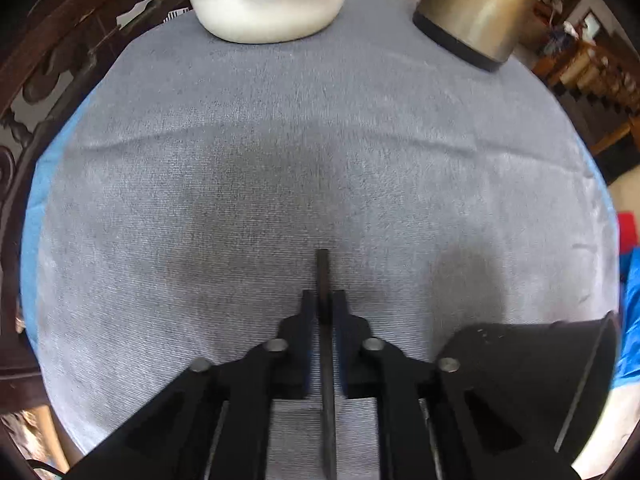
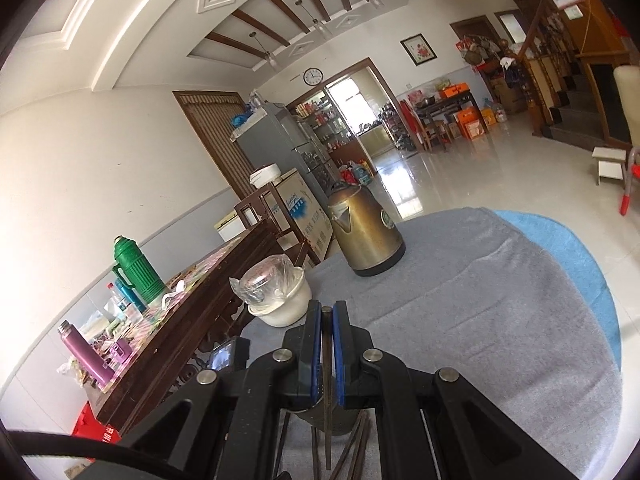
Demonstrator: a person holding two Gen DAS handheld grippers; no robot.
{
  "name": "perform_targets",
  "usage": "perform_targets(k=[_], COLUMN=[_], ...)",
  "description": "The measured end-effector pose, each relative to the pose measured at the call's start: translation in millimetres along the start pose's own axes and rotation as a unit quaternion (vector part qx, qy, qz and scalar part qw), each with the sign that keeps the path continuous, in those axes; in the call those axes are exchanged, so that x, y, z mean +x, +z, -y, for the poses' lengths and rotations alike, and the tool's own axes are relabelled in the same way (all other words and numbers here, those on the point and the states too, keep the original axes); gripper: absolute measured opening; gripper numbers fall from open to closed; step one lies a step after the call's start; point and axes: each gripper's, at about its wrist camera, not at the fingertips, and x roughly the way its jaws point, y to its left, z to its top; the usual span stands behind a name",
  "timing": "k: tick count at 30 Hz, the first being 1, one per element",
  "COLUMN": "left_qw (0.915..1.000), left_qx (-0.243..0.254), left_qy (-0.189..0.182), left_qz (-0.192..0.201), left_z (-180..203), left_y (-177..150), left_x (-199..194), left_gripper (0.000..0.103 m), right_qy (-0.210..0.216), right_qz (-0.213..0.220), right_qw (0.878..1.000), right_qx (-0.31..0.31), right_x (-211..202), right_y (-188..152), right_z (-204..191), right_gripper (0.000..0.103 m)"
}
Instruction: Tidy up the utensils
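Note:
My left gripper (image 1: 323, 296) is shut on a dark chopstick (image 1: 323, 276). The stick runs straight forward between the fingers and pokes out past the tips, low over the grey cloth (image 1: 280, 140). A black holder (image 1: 532, 364) lies on its side at the lower right of the left wrist view. My right gripper (image 2: 326, 312) is shut on another dark chopstick (image 2: 327, 380), held above the table. Below it several more chopsticks (image 2: 356, 444) stand in a dark holder (image 2: 332, 420).
A white bowl (image 1: 264, 8) with plastic-wrapped contents and a brass-coloured kettle (image 1: 476, 8) stand at the far side of the round table; both also show in the right wrist view as the bowl (image 2: 280, 300) and kettle (image 2: 366, 232). A dark wooden sideboard (image 2: 192, 304) stands to the left.

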Motion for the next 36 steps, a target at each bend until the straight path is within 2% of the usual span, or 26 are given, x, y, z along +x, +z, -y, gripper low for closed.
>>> perform_targets(k=[2,5,10,12,14,17,24,30,32,36], left_qw=[1.0,0.9994,0.9927,0.9871,0.9783,0.9661,0.9364,0.9202,0.9191,0.9239], left_qx=[0.002,-0.004,0.0,0.005,0.012,0.02,0.042,0.054,0.053,0.05], left_qy=[-0.002,-0.01,-0.033,-0.041,-0.049,-0.062,-0.083,-0.095,-0.099,-0.109], left_qz=[0.004,0.034,0.116,0.155,0.201,0.25,0.339,0.376,0.378,0.363], left_z=[-1,-7,-14,-12,-11,-7,-1,18,24,38], left_y=[-3,-14,-30,-34,-37,-39,-47,-58,-61,-63], left_x=[0,-17,-87,-122,-166,-218,-303,-323,-321,-304], left_gripper=[0.006,0.006,0.006,0.006,0.006,0.006,0.006,0.006,0.006,0.006], right_qy=[0.002,0.006,0.015,0.015,0.012,0.007,-0.024,-0.042,-0.042,-0.019], right_qz=[-0.001,0.007,0.043,0.058,0.074,0.089,0.107,0.055,0.041,0.023], right_qw=[1.0,1.0,0.999,0.998,0.997,0.996,0.994,0.997,0.998,0.999], right_qx=[-0.001,-0.005,-0.01,-0.012,-0.013,-0.006,-0.026,-0.035,-0.03,-0.019], right_x=[1,-2,-14,-16,-16,-10,18,48,51,48], right_y=[0,4,23,29,34,40,38,12,7,3], right_z=[-1,-5,-17,-21,-27,-32,-45,-39,-36,-33], right_gripper=[0.006,0.006,0.006,0.006,0.006,0.006,0.006,0.006,0.006,0.007])
